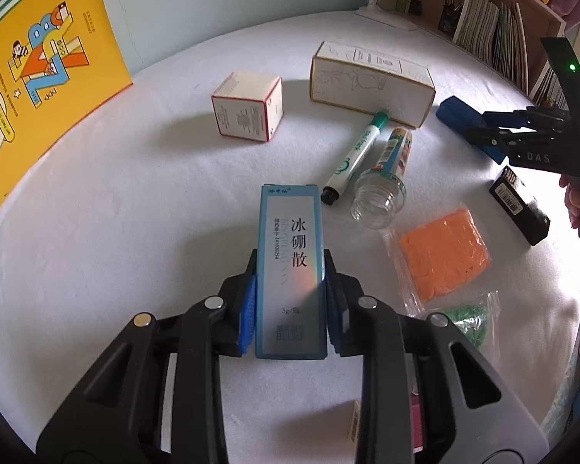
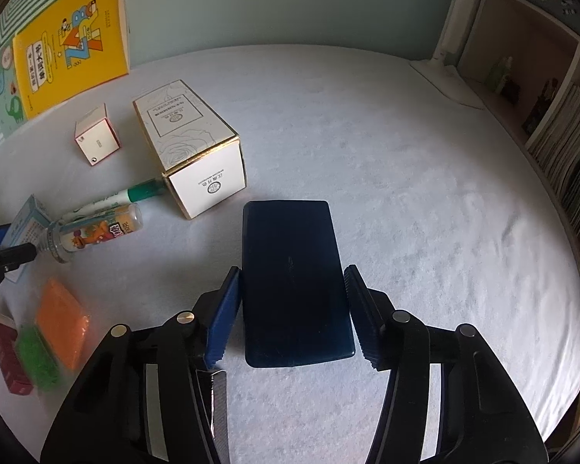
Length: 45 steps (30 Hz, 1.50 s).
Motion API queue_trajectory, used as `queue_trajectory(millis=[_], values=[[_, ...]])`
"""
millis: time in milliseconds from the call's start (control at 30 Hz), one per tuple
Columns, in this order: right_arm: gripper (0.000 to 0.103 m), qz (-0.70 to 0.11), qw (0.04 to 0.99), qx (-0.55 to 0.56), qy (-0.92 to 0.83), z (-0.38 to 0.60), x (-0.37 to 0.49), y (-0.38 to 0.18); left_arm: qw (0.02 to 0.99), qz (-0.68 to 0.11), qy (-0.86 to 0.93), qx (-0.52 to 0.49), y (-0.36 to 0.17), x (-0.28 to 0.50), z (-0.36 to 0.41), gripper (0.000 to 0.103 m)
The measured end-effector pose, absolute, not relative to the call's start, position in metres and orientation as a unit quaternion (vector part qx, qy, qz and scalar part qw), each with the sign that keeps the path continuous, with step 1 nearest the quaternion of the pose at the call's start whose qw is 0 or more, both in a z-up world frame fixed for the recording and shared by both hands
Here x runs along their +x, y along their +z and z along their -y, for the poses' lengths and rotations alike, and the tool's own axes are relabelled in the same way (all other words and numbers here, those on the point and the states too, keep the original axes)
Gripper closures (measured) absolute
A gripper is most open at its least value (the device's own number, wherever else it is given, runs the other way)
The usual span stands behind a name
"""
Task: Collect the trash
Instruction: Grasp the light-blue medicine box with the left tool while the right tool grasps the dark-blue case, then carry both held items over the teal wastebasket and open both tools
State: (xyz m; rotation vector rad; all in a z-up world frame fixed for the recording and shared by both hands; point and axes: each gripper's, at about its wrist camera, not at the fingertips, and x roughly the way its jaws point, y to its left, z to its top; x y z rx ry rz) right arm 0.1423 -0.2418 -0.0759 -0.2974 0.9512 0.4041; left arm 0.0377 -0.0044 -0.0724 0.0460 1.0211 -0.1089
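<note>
Left gripper (image 1: 289, 301) fingers pinching blue medicine box (image 1: 289, 270), right gripper (image 2: 292, 309) fingers flanking dark blue case (image 2: 294, 282), right pad apart, on white desk (image 2: 425, 232).

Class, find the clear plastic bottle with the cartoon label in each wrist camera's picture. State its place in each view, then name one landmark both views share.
Left wrist view: the clear plastic bottle lies right of centre, open mouth toward the camera, beside the green marker.
Right wrist view: the bottle lies at the left edge, below the marker.
Shared landmark: the long white carton, with the marker's green end against it.
</note>
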Motion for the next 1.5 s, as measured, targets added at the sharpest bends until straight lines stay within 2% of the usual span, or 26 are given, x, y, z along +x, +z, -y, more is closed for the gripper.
queue_trajectory(millis=[333,700,1167,1500], values=[[0.049,-0.404,0.888,-0.102,0.196,0.267,0.086,-0.017,0.893,-0.445,-0.058,0.030,-0.036,0.021,0.011,0.076],[0.049,-0.394,0.903,-0.076,0.154,0.347,-0.014,0.000,0.893,-0.418,-0.142,0.084,-0.022,-0.022,0.103,0.076],[0.049,-0.403,0.912,-0.014,0.073,0.443,-0.142,-0.032,0.868,-0.407,-0.244,0.144,-0.025,-0.094,0.220,0.076],[0.049,-0.434,0.900,0.043,0.011,0.494,-0.233,-0.082,0.829,-0.409,-0.335,0.183,-0.050,-0.163,0.303,0.076]])
